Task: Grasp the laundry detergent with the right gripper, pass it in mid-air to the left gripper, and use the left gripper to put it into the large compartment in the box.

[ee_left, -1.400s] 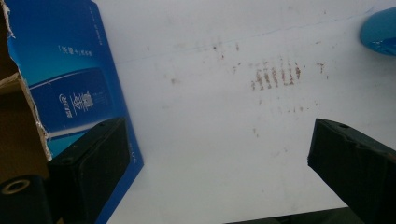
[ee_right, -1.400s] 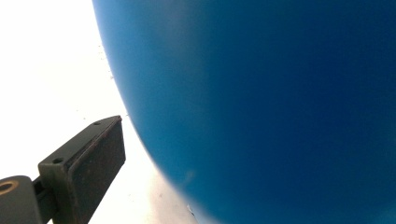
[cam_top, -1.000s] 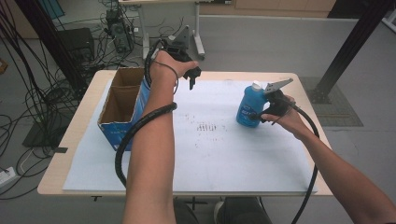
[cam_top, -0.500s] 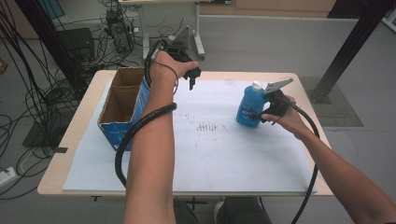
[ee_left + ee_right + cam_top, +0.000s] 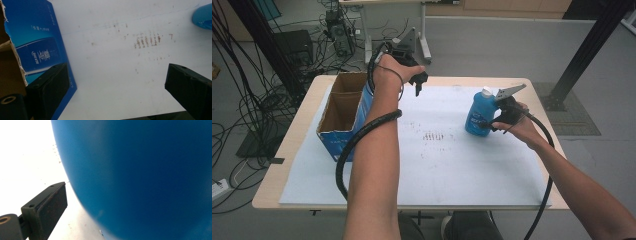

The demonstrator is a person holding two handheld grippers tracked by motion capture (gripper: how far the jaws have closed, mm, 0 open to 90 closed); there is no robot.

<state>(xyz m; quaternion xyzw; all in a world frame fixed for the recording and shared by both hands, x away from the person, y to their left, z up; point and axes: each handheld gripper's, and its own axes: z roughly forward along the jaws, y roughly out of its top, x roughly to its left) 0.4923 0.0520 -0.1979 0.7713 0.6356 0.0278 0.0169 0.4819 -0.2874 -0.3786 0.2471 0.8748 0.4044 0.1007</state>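
Right gripper (image 5: 490,123) sits against the side of the blue bottle (image 5: 477,114), which stands upright on the white sheet (image 5: 472,170) toward the right of the table (image 5: 292,150). From its own camera the bottle's blue wall (image 5: 140,177) comes very close; one black jaw stands just beside the bottle with a thin gap of white sheet between them, and the other jaw is hidden, so I cannot tell whether the grip has closed on it. The bottle's white cap points up, and the grey plate on that gripper is level with it.

Over at the far edge, the left gripper (image 5: 418,82) hangs above the sheet with its jaws spread wide and nothing between them. Through its camera I see the blue side of the cardboard box (image 5: 37,50) by one jaw, rusty smudges (image 5: 147,41) on the sheet, and a corner of the bottle at the top right. The box (image 5: 343,112) is open-topped and sits on the left of the table, touching the raised forearm.
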